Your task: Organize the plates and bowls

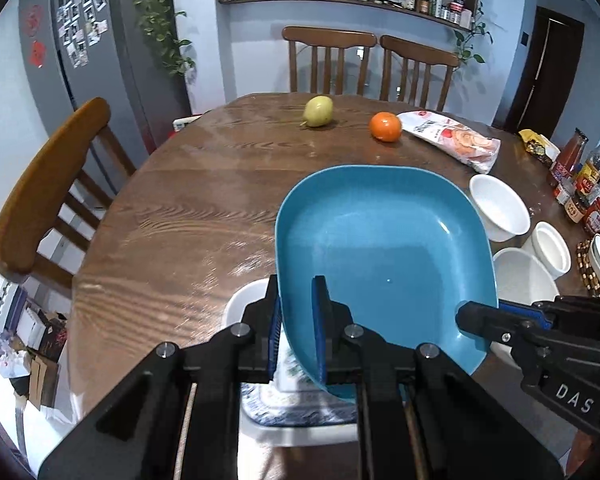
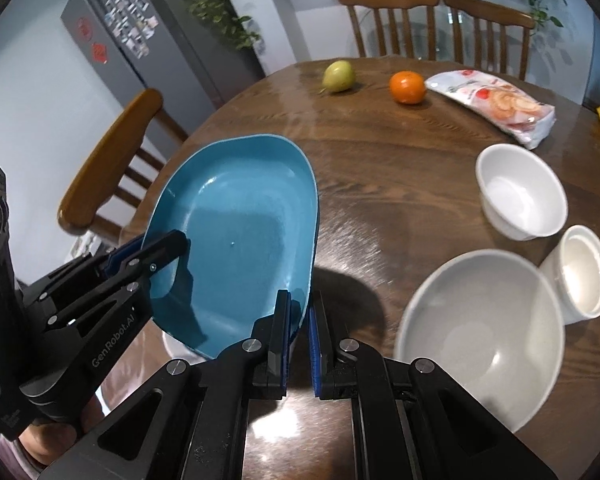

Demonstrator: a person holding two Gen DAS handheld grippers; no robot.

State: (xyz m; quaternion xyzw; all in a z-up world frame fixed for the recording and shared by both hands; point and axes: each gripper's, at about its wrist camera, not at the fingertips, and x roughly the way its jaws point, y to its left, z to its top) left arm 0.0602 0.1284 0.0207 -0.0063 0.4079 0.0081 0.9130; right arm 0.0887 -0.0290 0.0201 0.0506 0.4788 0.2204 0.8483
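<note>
Round wooden counter (image 1: 188,208), ringed by wooden chairs (image 1: 328,60). Lifted clear above its near side, tilted: large blue plate (image 1: 380,248), carried between both grippers. Left gripper (image 1: 298,320) pinched tight on the plate's left rim, one finger on each face. Right gripper (image 2: 299,320) pinched likewise on the right rim. To the right on the counter, grouped close: wide white bowl (image 2: 480,332), smaller white bowl (image 2: 520,196), little white cup (image 2: 580,272) lying tipped. Under the plate, partly hidden: white dish with a blue pattern (image 1: 292,400). Farther off: snack packet (image 1: 452,140), orange (image 1: 385,126), green pear (image 1: 318,111). Step in hand, judging by the pose: carrying the plate toward a stacking spot. Next move likely called for levelling the plate, lowering it squarely, then spreading both grippers together.
</note>
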